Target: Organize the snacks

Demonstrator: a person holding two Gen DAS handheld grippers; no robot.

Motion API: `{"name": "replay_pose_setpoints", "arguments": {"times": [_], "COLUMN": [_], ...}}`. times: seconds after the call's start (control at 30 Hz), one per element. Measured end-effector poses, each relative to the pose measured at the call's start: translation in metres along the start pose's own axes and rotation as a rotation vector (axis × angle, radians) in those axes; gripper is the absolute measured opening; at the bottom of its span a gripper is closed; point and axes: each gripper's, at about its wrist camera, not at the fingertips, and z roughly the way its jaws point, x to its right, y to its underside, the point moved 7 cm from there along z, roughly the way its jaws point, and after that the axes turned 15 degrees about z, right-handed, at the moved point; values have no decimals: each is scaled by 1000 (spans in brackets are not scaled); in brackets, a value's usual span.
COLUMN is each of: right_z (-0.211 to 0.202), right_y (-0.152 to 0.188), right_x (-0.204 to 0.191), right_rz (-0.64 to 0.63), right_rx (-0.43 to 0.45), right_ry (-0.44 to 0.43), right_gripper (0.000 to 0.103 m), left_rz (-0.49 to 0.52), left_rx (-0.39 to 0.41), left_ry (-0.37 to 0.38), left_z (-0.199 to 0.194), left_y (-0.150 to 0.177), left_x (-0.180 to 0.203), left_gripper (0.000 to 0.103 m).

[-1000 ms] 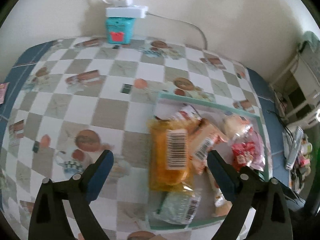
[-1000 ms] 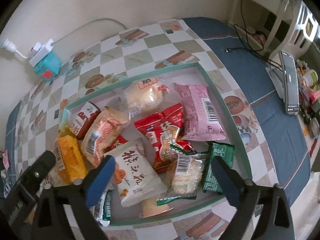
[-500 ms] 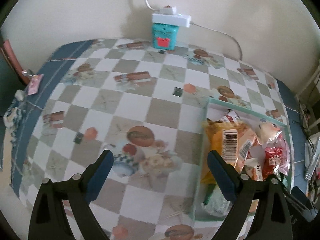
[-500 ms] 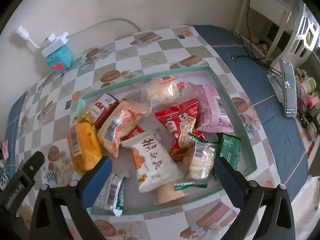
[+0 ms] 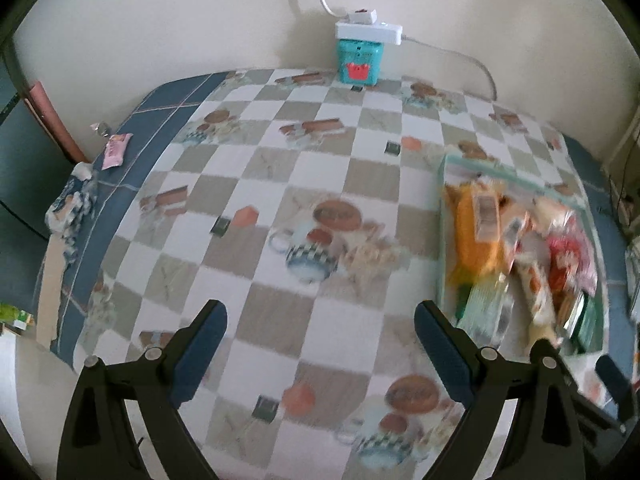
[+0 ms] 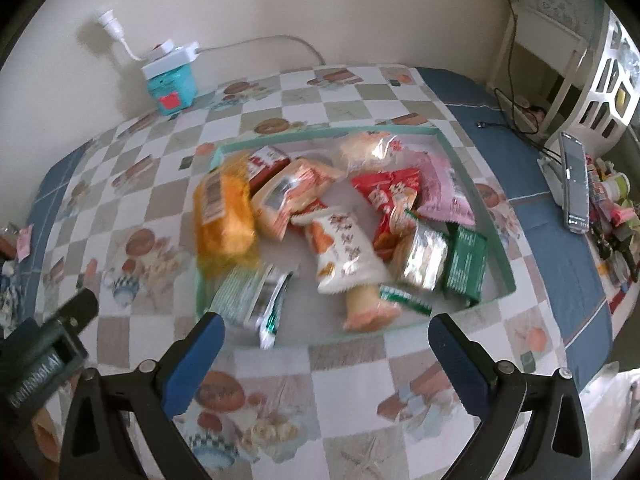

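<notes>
My left gripper (image 5: 320, 336) has its jaws wide apart with nothing between them, hovering over the checked cloth of the surface (image 5: 280, 184). My right gripper (image 6: 326, 344) is the same, jaws spread and empty, just short of the near rim of the green-edged tray (image 6: 494, 240).

In the tray the snacks lie in a loose heap. An orange packet (image 6: 224, 216) with a barcode sits at the left end, touching a peach-coloured packet (image 6: 288, 196). Just in front of the orange one lies a pale green striped packet (image 6: 248, 292), overhanging the near rim. A white pouch with red characters (image 6: 344, 252) lies in the middle, a red packet (image 6: 394, 196) and a pink packet (image 6: 444, 192) behind it, a dark green packet (image 6: 466, 264) at the right end.

In the left wrist view the tray (image 5: 448, 168) is off to the right, blurred. Against the wall stands a teal box (image 5: 358, 64) with a white power strip (image 5: 368, 32) on top. A phone (image 6: 574, 184) lies on the blue border at far right.
</notes>
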Motion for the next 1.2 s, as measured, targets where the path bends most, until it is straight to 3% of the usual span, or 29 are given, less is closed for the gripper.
{"name": "replay_pose_setpoints", "arguments": {"times": [0.37,1.2], "right_z": [-14,-11], "right_y": [16,16], "right_x": [6,-5], "right_rz": [-4,-43], "right_rx": [20,21], "right_ry": [11,22], "right_gripper": [103,103], "left_rz": [-14,-39], "left_rx": [-38,-61], "left_ry": [-52,-55], "left_z": [-8,-3], "left_y": [36,37], "left_x": [-20,-36], "left_gripper": [95,95]}}
